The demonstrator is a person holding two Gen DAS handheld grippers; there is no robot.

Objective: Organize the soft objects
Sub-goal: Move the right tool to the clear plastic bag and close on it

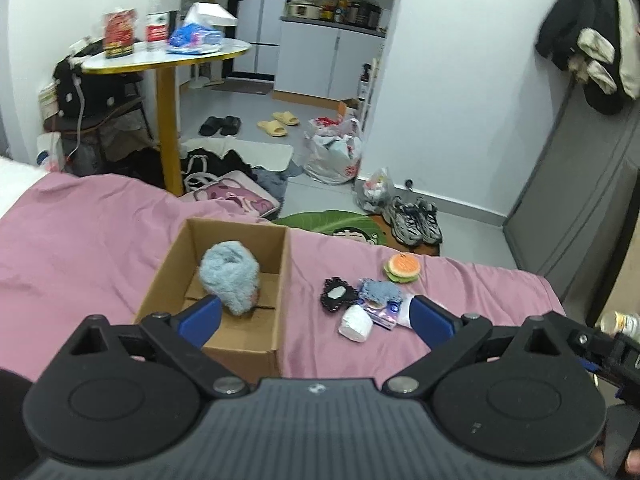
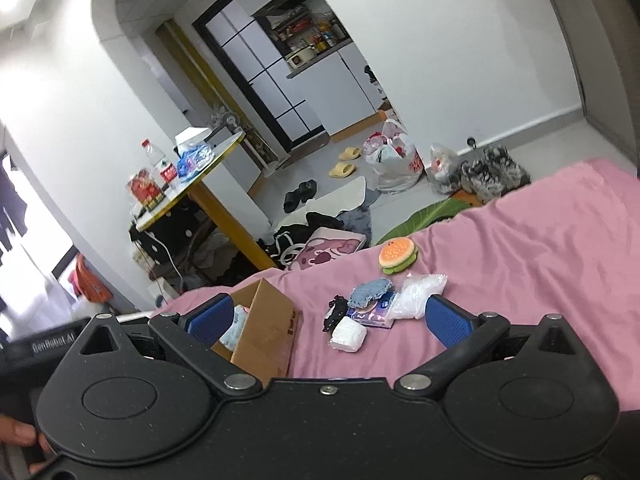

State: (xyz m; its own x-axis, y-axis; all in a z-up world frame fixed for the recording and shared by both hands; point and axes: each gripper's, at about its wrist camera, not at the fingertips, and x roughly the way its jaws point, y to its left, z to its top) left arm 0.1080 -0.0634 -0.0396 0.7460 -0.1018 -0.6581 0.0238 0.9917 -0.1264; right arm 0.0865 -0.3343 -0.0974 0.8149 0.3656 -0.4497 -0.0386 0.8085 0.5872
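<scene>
Left gripper (image 1: 316,318): blue-padded jaws spread wide, nothing between them, held above the near edge of the pink bedsheet (image 1: 88,236); right gripper (image 2: 334,320): jaws likewise spread wide and empty, tilted over the same bed; cardboard box (image 1: 276,280): open-topped, sitting on the sheet just ahead of the left gripper's left finger, and behind the right gripper's left finger in the right wrist view; fluffy light-blue item (image 1: 230,276): lying inside the box, close in front of the left gripper's left pad (only a pale sliver of it shows past the box wall in the right wrist view); loose pile on the sheet, ahead of and between the fingers of both grippers, apart from the box: black lace-edged piece (image 1: 337,293), blue knitted cloth (image 1: 380,291) partly over a purple tissue pack (image 1: 384,314), white roll (image 1: 355,323) nearest the grippers, clear plastic bag (image 2: 418,292) just ahead of the right gripper's right finger; plush hamburger (image 1: 402,267): alone on the sheet, beyond the pile toward the far edge of the bed; background: round yellow-rimmed table (image 1: 168,58) and floor clutter beyond the bed
</scene>
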